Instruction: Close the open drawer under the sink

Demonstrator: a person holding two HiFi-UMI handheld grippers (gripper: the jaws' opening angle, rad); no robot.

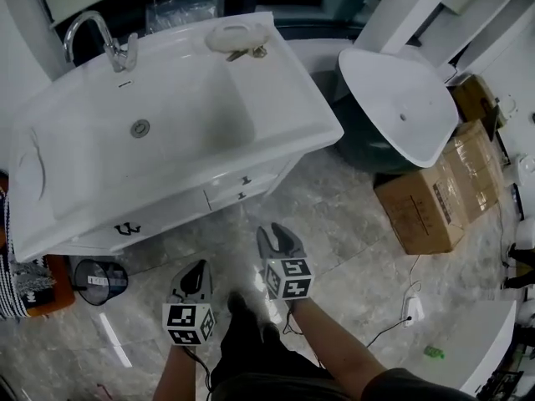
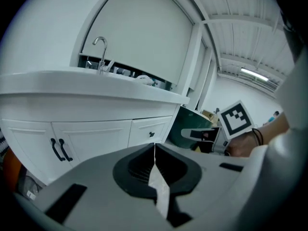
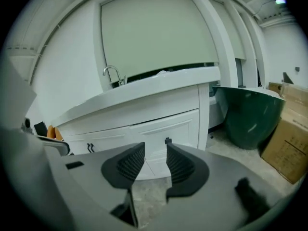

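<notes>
Pressed together on the left gripper (image 2: 154,153): jaws down to a thin seam, holding nothing. Parted wide on the right gripper (image 3: 155,161), likewise holding nothing, with only floor (image 3: 147,186) and cabinet front seen through the gap.

Just past that gap, in the middle of the right gripper view: the drawer (image 3: 168,128), upper of a stacked pair at the right end of the white cabinet (image 2: 91,134), with a small dark knob at its lower edge. Seemingly ajar, judging by a dark line along its top edge and a front that looks slightly proud of the cabinet in the head view; hard to call for certain. Above it, the sink (image 1: 142,124), tap at the upper left of the head view.

Both grippers well apart from the drawer front, over the floor at lower centre.

Step in hand: the approach, nothing touched yet. Next: bring the right gripper forward, meet the drawer front flat near the knob, and push straight in until flush. No grip needed.
</notes>
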